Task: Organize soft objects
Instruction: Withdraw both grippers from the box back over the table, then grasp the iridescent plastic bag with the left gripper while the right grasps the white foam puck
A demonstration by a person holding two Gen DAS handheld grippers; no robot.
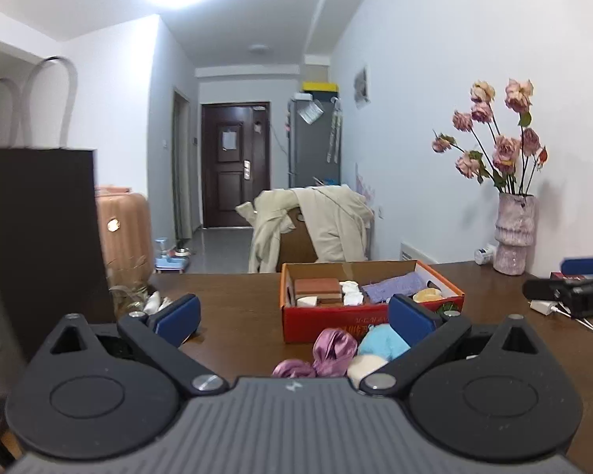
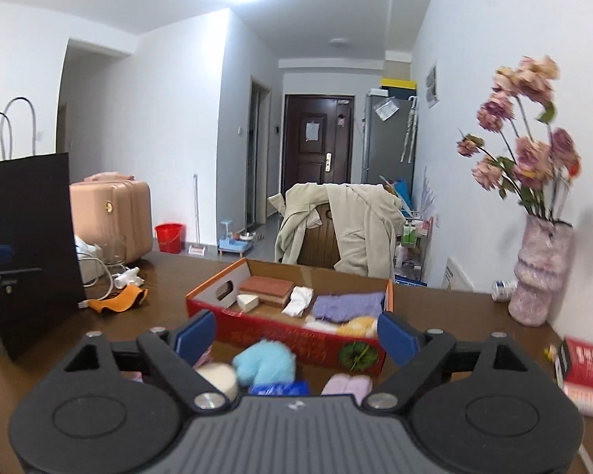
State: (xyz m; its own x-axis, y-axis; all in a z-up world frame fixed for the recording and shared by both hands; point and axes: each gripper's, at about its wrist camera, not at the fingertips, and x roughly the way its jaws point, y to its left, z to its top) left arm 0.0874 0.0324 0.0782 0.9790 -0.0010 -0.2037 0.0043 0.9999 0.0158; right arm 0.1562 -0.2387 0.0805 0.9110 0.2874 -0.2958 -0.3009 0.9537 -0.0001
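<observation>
An orange cardboard box stands on the brown table and holds a brown sponge block, white socks, a purple cloth and a yellow soft item. In front of it lie a light blue plush, a cream round pad, a purple satin scrunchie, a blue item and a pale pink item. My left gripper is open and empty above the table. My right gripper is open and empty, just before the box.
A black paper bag stands at the left. A pink vase with dried roses stands at the right by the wall. An orange cloth and white cables lie at the left. A red box lies at the right edge.
</observation>
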